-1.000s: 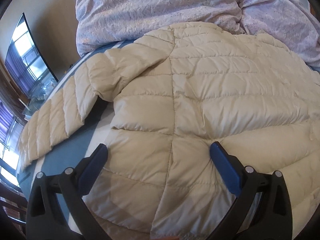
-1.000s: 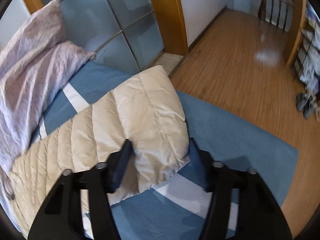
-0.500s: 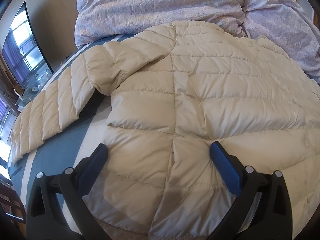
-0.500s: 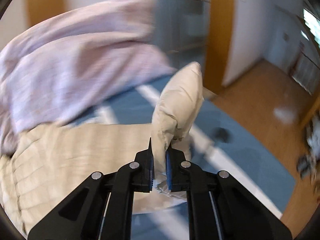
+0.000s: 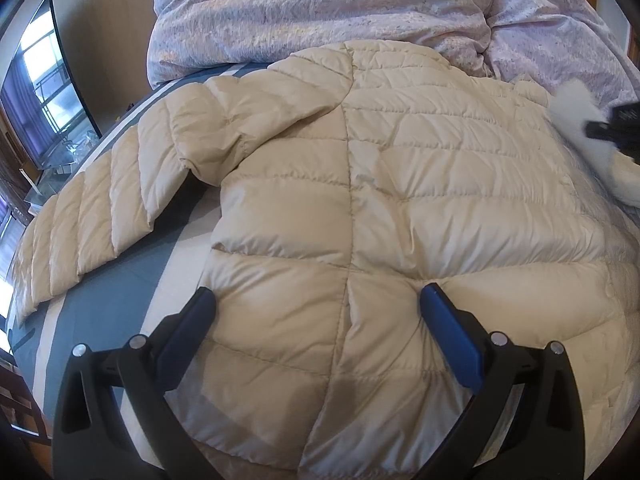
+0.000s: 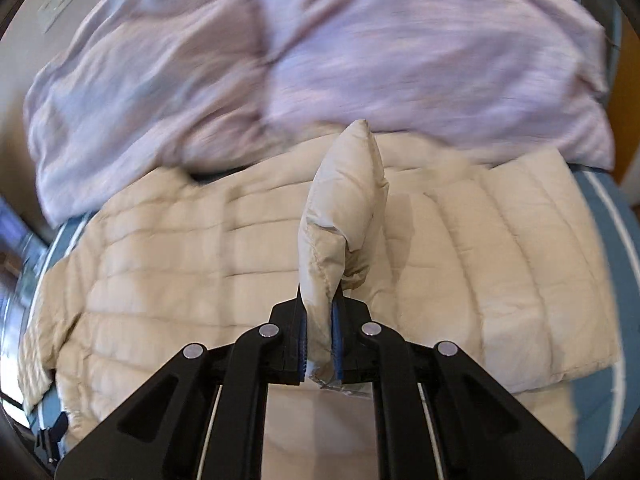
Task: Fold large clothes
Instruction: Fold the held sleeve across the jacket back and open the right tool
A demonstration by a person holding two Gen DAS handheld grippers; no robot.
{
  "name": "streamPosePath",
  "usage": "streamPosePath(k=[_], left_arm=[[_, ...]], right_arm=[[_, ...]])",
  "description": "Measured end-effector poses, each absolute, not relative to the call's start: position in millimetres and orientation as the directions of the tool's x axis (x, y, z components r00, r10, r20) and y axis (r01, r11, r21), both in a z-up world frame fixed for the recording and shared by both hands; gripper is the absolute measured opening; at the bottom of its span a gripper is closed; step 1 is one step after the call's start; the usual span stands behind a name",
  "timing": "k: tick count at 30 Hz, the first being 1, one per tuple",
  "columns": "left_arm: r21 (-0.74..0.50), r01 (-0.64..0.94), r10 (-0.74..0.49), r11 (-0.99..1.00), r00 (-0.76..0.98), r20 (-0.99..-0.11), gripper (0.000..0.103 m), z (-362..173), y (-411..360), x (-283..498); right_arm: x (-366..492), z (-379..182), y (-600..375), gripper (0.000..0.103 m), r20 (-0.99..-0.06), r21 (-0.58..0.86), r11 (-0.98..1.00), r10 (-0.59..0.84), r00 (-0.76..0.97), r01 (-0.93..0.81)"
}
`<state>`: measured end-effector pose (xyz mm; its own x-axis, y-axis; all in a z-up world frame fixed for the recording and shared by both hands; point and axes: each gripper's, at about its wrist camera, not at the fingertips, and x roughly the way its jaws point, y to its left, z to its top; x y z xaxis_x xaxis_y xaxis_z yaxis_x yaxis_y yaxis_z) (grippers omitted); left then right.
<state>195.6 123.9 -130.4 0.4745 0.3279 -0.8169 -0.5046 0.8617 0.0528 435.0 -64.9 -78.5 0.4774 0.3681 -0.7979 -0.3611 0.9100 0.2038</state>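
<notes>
Clearly the folding has only just begun: the cream quilted jacket (image 5: pixel 360 208) lies spread back-up across the blue striped bed cover (image 5: pixel 100 288), its collar end toward the heaped lilac duvet (image 5: pixel 320 12), and its body is not yet folded at all. One sleeve, the left sleeve (image 5: pixel 100 216), lies stretched out flat to the side on the cover, untouched. The left gripper (image 5: pixel 316 320) has its jaws spread wide, straddling the hem area near the centre seam, its blue pads pressing into or resting on the padding without pinching anything. The right gripper (image 6: pixel 319 344) is pressed together on the cuff of the right sleeve (image 6: pixel 344 208), which stands up from between the pads above the jacket's back; in the left wrist view that sleeve and gripper appear as a blur at the right edge. Judging from this, the first sleeve is mid-way through being carried across the back, and what is left is to lay it down, bring the other sleeve in, and then fold the body over itself.
</notes>
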Motion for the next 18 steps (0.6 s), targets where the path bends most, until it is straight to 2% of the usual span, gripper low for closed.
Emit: streamPosePath(k=[10, 12, 14, 15, 18], left_arm=[[0.041, -0.505, 0.318, 0.862, 0.477, -0.819, 0.101, -130, 125, 196], [0.038, -0.506, 0.317, 0.862, 0.478, -0.819, 0.101, -130, 125, 196], [0.035, -0.506, 0.314, 0.862, 0.478, -0.820, 0.101, -130, 125, 196], [0.034, -0.506, 0.314, 0.862, 0.479, -0.820, 0.101, -130, 126, 195], [0.033, -0.506, 0.312, 0.862, 0.479, -0.821, 0.101, -130, 126, 195]], right_arm=[[405, -80, 27, 0.011, -0.799, 0.225, 0.825, 0.461, 0.387, -0.519], [399, -80, 34, 0.019, -0.812, 0.210, 0.808, 0.458, 0.363, -0.551], [395, -74, 32, 0.055, -0.804, 0.241, 0.788, 0.489, 0.338, -0.567], [394, -69, 27, 0.057, -0.806, 0.243, 0.795, 0.484, 0.340, -0.556], [394, -45, 7, 0.058, -0.737, 0.255, 0.799, 0.525, 0.427, -0.544]])
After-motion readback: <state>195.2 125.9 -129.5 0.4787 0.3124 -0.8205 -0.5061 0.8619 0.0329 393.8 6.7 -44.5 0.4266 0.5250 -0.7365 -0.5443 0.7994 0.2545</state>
